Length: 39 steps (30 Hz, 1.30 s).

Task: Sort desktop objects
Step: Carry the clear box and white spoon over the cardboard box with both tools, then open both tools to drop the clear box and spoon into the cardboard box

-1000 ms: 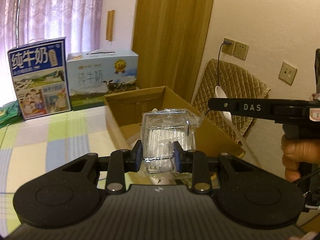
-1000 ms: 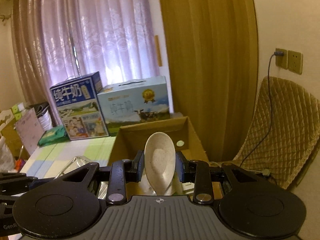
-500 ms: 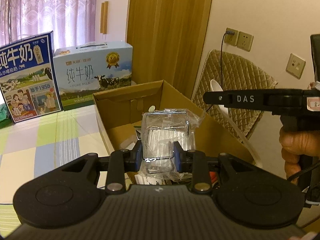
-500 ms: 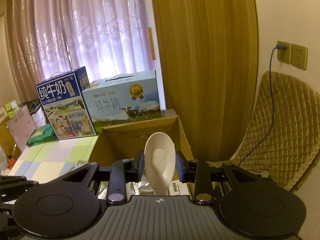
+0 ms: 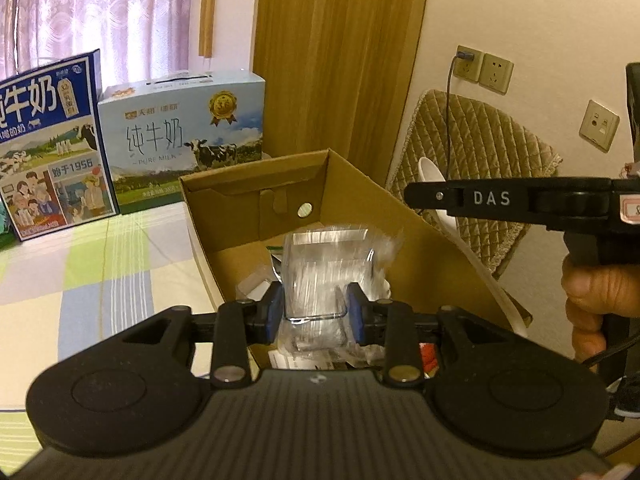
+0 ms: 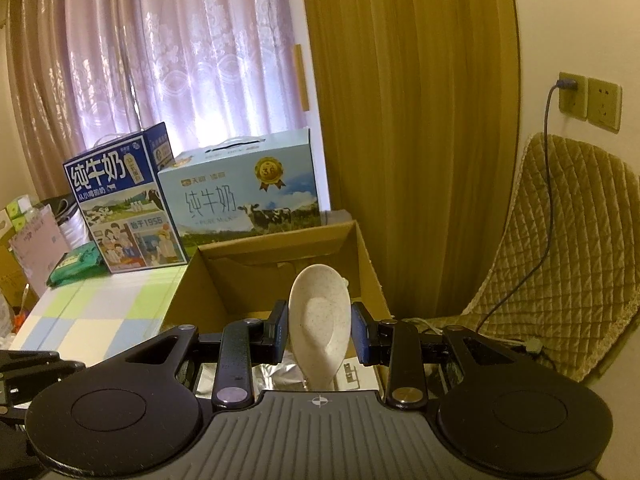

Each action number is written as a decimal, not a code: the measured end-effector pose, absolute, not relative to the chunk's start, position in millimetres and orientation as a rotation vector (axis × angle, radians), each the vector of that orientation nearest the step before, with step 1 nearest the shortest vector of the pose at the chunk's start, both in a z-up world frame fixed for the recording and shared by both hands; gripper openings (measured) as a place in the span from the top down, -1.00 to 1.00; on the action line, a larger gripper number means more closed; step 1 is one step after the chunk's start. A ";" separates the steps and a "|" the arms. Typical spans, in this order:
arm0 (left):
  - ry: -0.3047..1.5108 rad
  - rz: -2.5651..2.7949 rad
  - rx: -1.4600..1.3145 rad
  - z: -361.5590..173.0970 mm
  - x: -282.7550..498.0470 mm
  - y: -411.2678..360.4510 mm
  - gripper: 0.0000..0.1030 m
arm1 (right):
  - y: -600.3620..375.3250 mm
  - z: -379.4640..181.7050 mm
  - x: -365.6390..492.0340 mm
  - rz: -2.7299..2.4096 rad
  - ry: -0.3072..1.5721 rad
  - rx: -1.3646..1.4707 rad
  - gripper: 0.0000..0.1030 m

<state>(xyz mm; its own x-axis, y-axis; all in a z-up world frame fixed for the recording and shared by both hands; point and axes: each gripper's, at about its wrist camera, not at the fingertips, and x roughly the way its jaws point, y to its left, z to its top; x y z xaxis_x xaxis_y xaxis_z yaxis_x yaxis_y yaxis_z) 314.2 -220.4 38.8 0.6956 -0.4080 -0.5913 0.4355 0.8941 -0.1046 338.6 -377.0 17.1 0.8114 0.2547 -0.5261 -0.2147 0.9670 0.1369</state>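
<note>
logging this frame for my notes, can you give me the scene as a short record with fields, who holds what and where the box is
left gripper: fingers shut on a clear plastic packet
right gripper: fingers shut on a cream spoon, bowl pointing up
cardboard box: open, on the checked tablecloth, right in front of both grippers
box contents: a few wrappers, not identifiable
background: two milk cartons behind the box

Left gripper [image 5: 315, 307]: matte black, blue pads [image 5: 274, 306], silver screws; right gripper [image 6: 319, 327] identical, "DAS" lettered along side.
</note>
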 end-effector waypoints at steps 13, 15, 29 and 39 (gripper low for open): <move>0.652 -0.447 0.043 37.7 311.9 -203.6 0.38 | -369.2 18.2 340.8 0.262 0.572 0.064 0.42; 0.655 -0.443 0.040 37.0 311.0 -200.1 0.37 | -367.1 18.5 342.2 0.265 0.574 0.064 0.42; 0.656 -0.403 0.020 36.1 300.5 -183.0 -0.15 | -364.3 22.9 345.4 0.266 0.567 0.115 -0.13; 0.649 -0.349 -0.013 53.4 263.1 -170.1 -0.97 | -387.4 34.2 294.4 0.227 0.565 0.133 -0.66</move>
